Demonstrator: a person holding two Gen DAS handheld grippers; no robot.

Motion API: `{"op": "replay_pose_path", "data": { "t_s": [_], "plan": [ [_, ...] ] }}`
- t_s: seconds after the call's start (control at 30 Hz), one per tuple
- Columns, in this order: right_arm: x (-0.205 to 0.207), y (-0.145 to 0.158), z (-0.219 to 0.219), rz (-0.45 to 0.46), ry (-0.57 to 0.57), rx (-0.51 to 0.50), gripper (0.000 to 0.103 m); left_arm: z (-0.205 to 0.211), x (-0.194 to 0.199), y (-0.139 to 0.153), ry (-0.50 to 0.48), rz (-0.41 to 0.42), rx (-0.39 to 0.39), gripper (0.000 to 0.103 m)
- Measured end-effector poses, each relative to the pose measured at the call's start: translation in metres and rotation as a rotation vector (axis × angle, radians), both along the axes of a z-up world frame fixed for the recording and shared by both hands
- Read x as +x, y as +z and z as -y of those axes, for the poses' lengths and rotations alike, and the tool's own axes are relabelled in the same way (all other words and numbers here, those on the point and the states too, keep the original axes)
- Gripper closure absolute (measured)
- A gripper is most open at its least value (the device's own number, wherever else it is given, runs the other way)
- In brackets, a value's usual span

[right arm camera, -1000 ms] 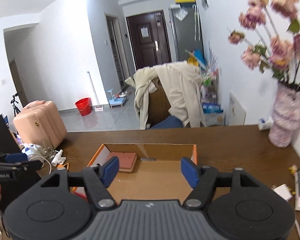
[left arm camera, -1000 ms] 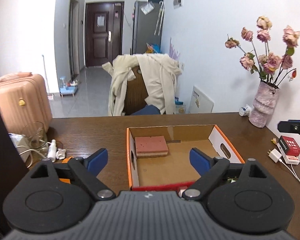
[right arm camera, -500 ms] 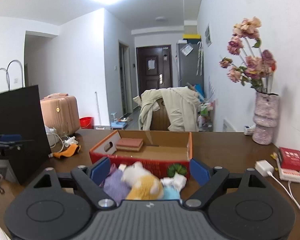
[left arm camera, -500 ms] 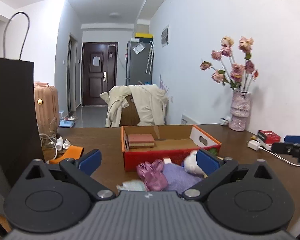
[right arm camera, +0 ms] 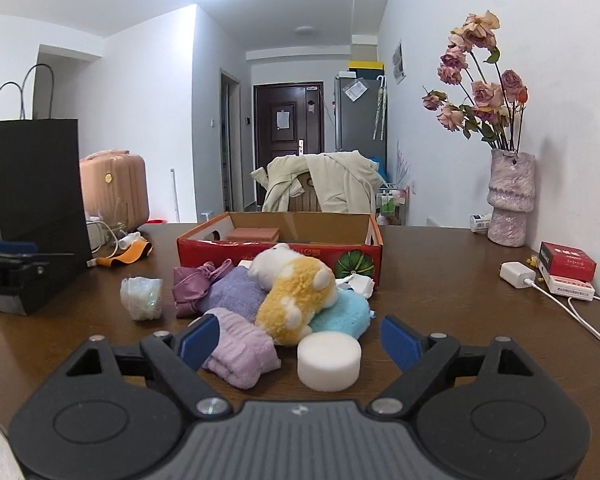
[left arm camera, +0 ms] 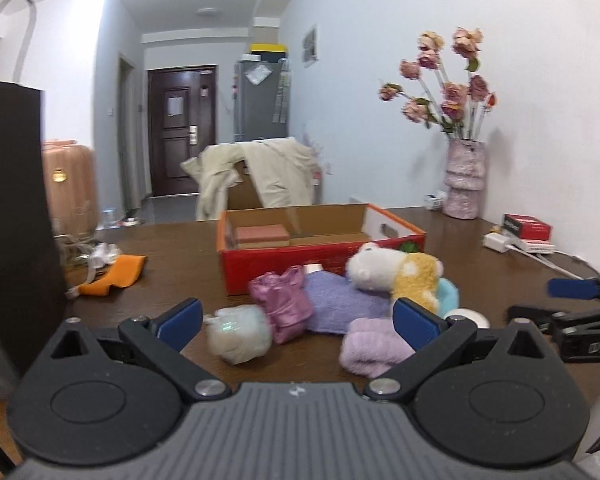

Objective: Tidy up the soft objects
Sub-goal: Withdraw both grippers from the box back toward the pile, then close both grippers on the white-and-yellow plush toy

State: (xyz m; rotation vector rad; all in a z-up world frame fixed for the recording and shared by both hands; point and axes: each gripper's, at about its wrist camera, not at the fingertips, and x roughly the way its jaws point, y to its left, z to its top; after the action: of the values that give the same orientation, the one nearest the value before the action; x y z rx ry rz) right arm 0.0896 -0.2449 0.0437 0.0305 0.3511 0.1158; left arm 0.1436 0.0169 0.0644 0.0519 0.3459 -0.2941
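A pile of soft things lies on the brown table in front of a red cardboard box (right arm camera: 356,258) (left arm camera: 324,262). In it are a white and yellow plush toy (right arm camera: 296,294) (left arm camera: 396,272), a lilac rolled cloth (right arm camera: 240,352) (left arm camera: 374,346), a purple towel (right arm camera: 232,292), a shiny pink pouch (left arm camera: 282,302), a blue sponge (right arm camera: 342,314), a white round sponge (right arm camera: 329,360) and a pale fluffy ball (left arm camera: 240,332) (right arm camera: 142,298). A pink sponge block (right arm camera: 252,234) lies inside the box. My left gripper (left arm camera: 296,320) and right gripper (right arm camera: 298,340) are both open and empty, low, just before the pile.
A black paper bag (right arm camera: 36,200) stands at the left. An orange cloth (left arm camera: 116,274) and cables lie beside it. A vase of roses (right arm camera: 510,200), a red box (right arm camera: 566,264) and a white charger (right arm camera: 516,274) sit at the right. A chair with a coat (right arm camera: 324,186) stands behind the table.
Both grippers have dropped from above the box and pulled back toward the table's near side. The view now looks level across the pile of soft things.
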Motion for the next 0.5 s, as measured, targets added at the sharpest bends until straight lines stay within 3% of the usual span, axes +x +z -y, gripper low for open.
{"op": "replay_pose_path", "data": {
  "t_s": [0.33,0.5],
  "plan": [
    [0.070,-0.025,-0.021,-0.064,0.005,0.042,0.017,0.046,0.094,-0.015,-0.130,-0.080,-0.022,0.000],
    [0.111,-0.036,-0.026,-0.087,-0.001,0.032,0.024,0.067,0.150,-0.026,-0.187,-0.115,-0.048,0.004]
  ]
}}
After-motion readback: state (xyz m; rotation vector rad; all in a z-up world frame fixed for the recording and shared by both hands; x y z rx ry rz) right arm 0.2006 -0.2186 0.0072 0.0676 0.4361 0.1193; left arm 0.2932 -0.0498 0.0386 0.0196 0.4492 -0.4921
